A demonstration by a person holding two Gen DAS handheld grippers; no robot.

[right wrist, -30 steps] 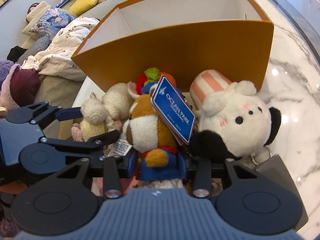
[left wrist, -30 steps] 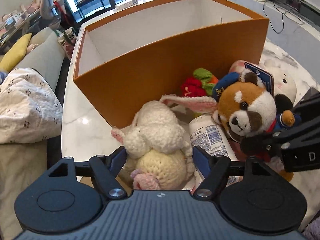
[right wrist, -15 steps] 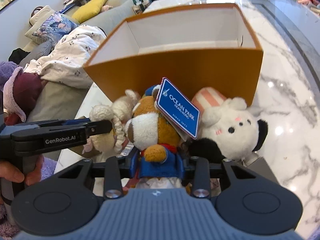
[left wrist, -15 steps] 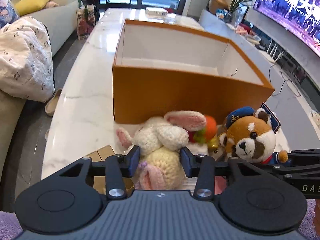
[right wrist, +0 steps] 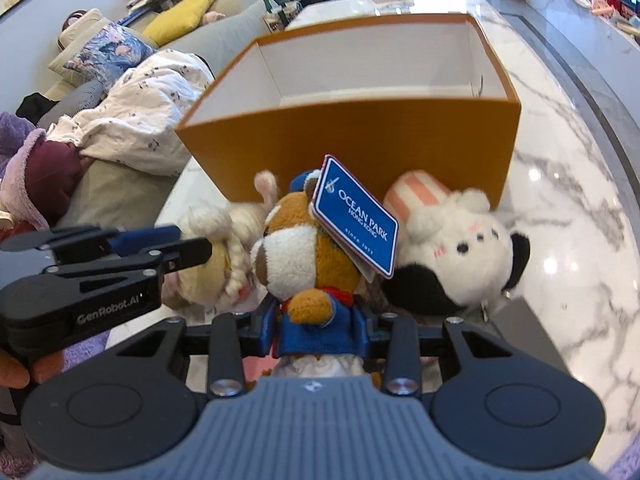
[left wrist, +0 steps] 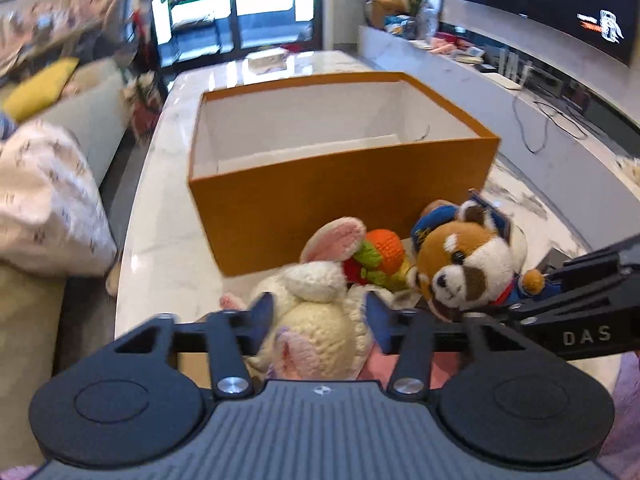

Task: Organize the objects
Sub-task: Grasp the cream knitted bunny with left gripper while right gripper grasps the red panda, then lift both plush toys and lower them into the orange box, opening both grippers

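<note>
My left gripper (left wrist: 318, 320) is shut on a cream knitted bunny (left wrist: 316, 320) and holds it lifted in front of the orange box (left wrist: 340, 196). My right gripper (right wrist: 318, 332) is shut on a red panda plush (right wrist: 308, 252) in a blue suit, with a blue Ocean Park tag (right wrist: 354, 216). The panda (left wrist: 464, 264) also shows at the right of the left wrist view. The box (right wrist: 360, 140) is open and white inside, and stands just beyond both toys. The left gripper (right wrist: 100, 268) with the bunny (right wrist: 216, 256) shows at the left of the right wrist view.
A white and black plush (right wrist: 456, 248) and a striped pink item (right wrist: 416, 196) lie by the box on the marble table (right wrist: 560, 200). A knitted orange and green toy (left wrist: 376, 256) lies below. A dark flat object (right wrist: 520, 328) sits at right. A sofa (right wrist: 120, 64) with bedding is left.
Both grippers have risen with their toys, so the box now sits lower and its inside shows. The left gripper has closed tighter on the bunny.
</note>
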